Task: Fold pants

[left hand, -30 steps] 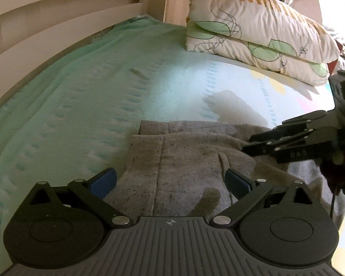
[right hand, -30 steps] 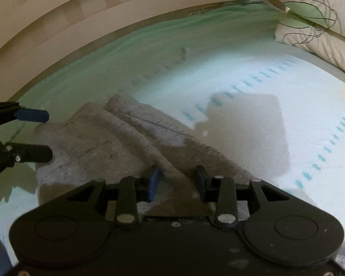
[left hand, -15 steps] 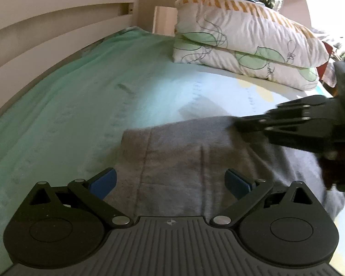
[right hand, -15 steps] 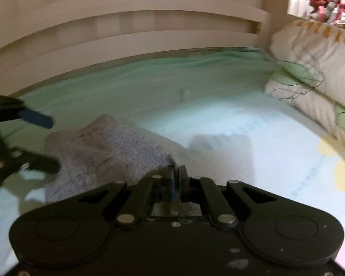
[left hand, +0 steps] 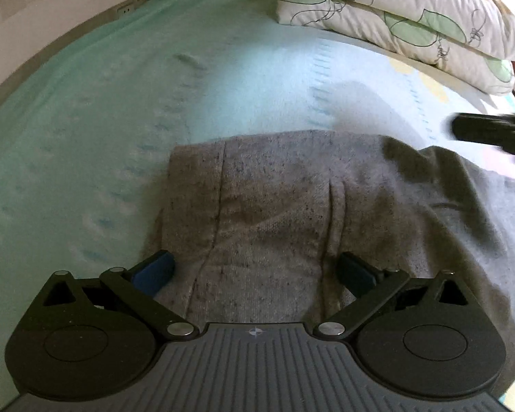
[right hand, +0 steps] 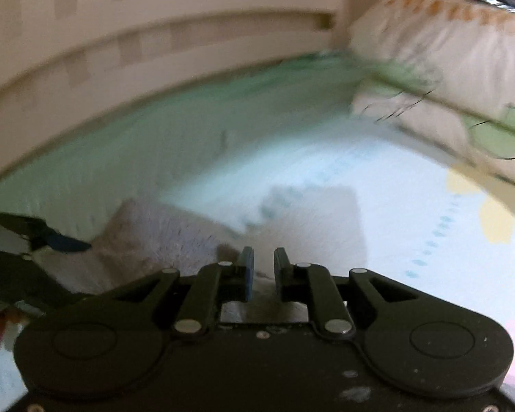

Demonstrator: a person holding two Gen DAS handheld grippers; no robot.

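Grey knitted fabric, the pants (left hand: 274, 213), is lying on the pale green bed sheet (left hand: 86, 120) and is filling the middle and the 3 o'clock part of the left wrist view, with its folded edge turned toward 12 o'clock. The left gripper (left hand: 254, 271) is hovering low over the cloth with its jaws standing wide, one blue pad at each side of a strip of fabric, and the pads are not pressing on it. The right gripper (right hand: 263, 273) is opening its jaws, which are now narrow, and I am seeing no cloth between them; the pants are lying toward 9 o'clock from it in its own blurred view. The pillows (left hand: 412, 17) are resting near 1 o'clock. I am judging that the loose hump at 3 o'clock could slide or bunch, because nothing is pinning it, and that the left gripper could catch only the top layer.
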